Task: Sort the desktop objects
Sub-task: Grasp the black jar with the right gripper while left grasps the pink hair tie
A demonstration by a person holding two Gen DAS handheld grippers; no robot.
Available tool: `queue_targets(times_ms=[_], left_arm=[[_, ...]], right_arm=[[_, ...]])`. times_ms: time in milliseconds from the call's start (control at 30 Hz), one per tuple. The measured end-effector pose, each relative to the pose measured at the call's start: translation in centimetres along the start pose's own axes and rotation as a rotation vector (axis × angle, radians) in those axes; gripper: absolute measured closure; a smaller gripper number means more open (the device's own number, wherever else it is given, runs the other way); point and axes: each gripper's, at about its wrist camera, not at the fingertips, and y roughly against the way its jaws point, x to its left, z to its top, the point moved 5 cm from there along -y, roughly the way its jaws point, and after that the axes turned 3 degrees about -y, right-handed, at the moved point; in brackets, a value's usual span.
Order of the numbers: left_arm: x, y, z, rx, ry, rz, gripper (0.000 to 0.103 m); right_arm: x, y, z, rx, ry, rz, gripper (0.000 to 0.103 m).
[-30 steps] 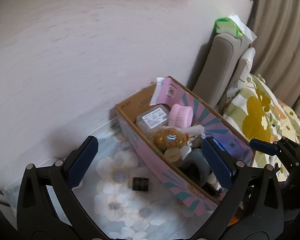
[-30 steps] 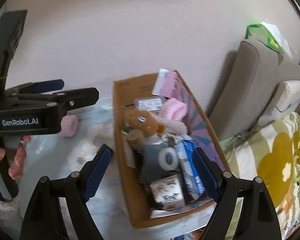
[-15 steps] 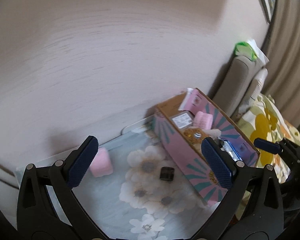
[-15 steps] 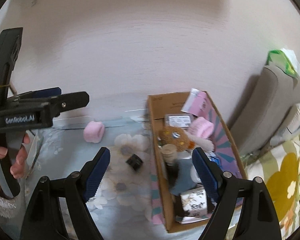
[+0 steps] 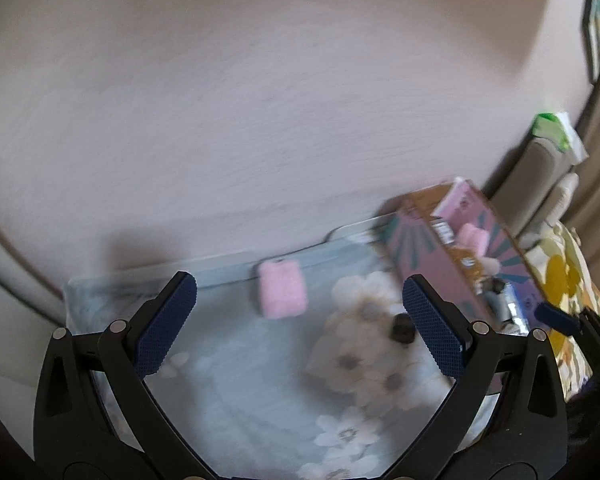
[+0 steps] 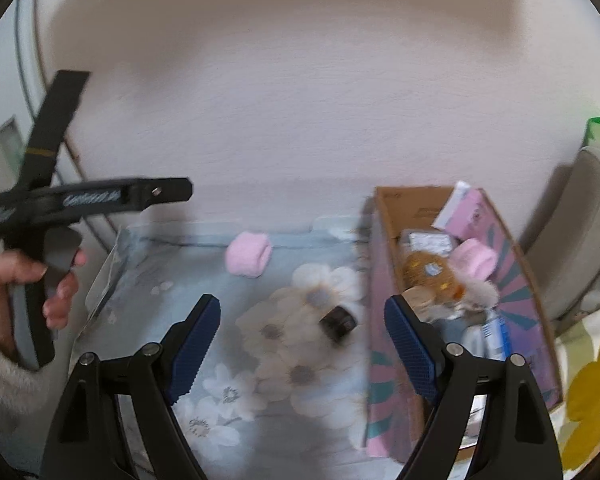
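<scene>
While both jaws hover empty: step: reach for loose items
L gripper [image 5: 300,320]: jaws wide
R gripper [image 6: 302,338]: jaws wide
Pink roll [image 6: 248,254]: on counter [image 6: 172,264], nr wall
Black cap [image 6: 337,322]: beside box [image 6: 380,280]
Next: prob. close on one, drop in box

A plain pale wall [image 6: 300,100] stands behind; at right a grey sofa [image 6: 576,232] carries a yellow-flowered cover [image 6: 592,392].

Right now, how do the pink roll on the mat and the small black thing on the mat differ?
The pink roll is larger, pale and soft-looking; the small black object is smaller, dark and hard-looking. The roll lies near the wall, the black object nearer the cardboard box. Both rest loose on the floral mat, outside the box.
</scene>
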Motion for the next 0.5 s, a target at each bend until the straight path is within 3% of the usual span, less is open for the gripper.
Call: queue_targets(times_ms=[133,367,500], left_arm=[[2.0,-2.5,-2.0,0.068,0.031,0.011,0.0],[2.1,-10.4,-4.4,0.121,0.054,0.002,0.001],[1.8,-14.5,-5.1,0.142,0.067,-0.019,0.001]], right_arm=[[1.2,-2.2,-2.3,0.018,0.002,-0.019,0.022],[0.4,-8.2,-5.4,-0.006,-0.141,-0.226,0.022],[-0.9,-11.9,-5.7,-0.001,-0.214,-0.294,0.032]])
